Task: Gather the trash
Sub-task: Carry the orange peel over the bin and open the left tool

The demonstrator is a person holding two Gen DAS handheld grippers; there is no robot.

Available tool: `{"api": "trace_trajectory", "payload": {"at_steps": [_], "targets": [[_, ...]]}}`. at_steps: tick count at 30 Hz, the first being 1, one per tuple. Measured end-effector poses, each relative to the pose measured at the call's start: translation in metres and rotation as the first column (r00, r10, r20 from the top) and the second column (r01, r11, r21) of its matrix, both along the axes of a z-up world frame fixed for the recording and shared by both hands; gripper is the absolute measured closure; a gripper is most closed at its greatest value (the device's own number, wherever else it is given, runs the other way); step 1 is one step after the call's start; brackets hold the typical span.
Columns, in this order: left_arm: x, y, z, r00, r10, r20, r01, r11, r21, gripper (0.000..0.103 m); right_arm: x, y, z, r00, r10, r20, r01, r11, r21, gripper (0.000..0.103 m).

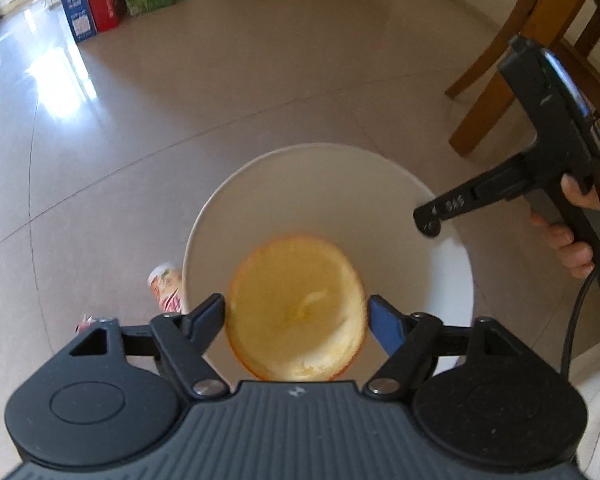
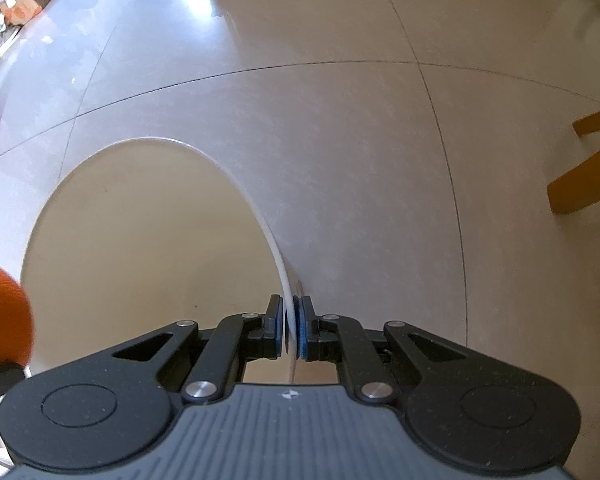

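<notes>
Left wrist view: the left gripper (image 1: 296,316) points down over a round white plastic bin (image 1: 452,264) that stands on a glossy beige tiled floor (image 1: 220,100). A cup-shaped piece of orange peel (image 1: 296,308), pale pith side up and blurred, sits between the spread jaws above the bin's mouth. A thin gap shows on each side, so the pads do not press on it and the jaws stand open. At the bin's far right rim the right gripper (image 1: 428,226) meets the edge, held by a person's hand (image 1: 576,236) at the right edge of the frame. A crumpled red and white wrapper (image 1: 166,286) lies on the floor against the bin's left side. Wooden chair legs (image 1: 496,92) stand at the upper right, and coloured cartons (image 1: 96,4) line the far wall.

Right wrist view: the right gripper (image 2: 289,334) is clamped on the bin's thin white rim (image 2: 276,256), one blue pad (image 2: 302,336) on the outside and the other inside. The bin's pale inner wall fills the left half. The orange skin of the peel (image 2: 4,316) shows at the left edge, over the bin's near left side. Tiled floor runs beyond, with wooden legs at the right edge.
</notes>
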State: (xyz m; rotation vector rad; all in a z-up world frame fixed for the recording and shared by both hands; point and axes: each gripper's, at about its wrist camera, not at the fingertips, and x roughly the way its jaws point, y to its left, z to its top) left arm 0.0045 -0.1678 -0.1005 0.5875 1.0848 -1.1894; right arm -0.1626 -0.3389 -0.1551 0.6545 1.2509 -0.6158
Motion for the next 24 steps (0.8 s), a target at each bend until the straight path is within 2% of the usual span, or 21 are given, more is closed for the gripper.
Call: {"api": "trace_trajectory", "payload": {"at_steps": [1, 10, 18, 24], "targets": [[-0.001, -0.001, 0.000, 1.000, 0.003, 0.003, -0.003, 1.000, -0.011, 0.016, 0.001, 0.000, -0.001, 1.000, 0.003, -0.008, -0.003, 1.000, -0.007, 0.093], [-0.002, 0.009, 0.003, 0.999, 0.037, 0.017, -0.037, 0.999, -0.037, 0.014, -0.002, -0.006, -0.001, 1.000, -0.019, 0.002, 0.019, 1.000, 0.009, 0.094], [0.013, 0.039, -0.006, 0.991, 0.134, 0.016, -0.134, 0.991, -0.023, 0.011, 0.008, -0.002, -0.011, 0.999, 0.005, -0.050, -0.006, 1.000, -0.015, 0.094], [0.030, 0.080, -0.018, 0.969, 0.246, 0.014, -0.246, 0.969, 0.005, 0.010, 0.012, 0.000, -0.009, 0.999, -0.003, -0.054, 0.000, 0.999, -0.051, 0.094]]}}
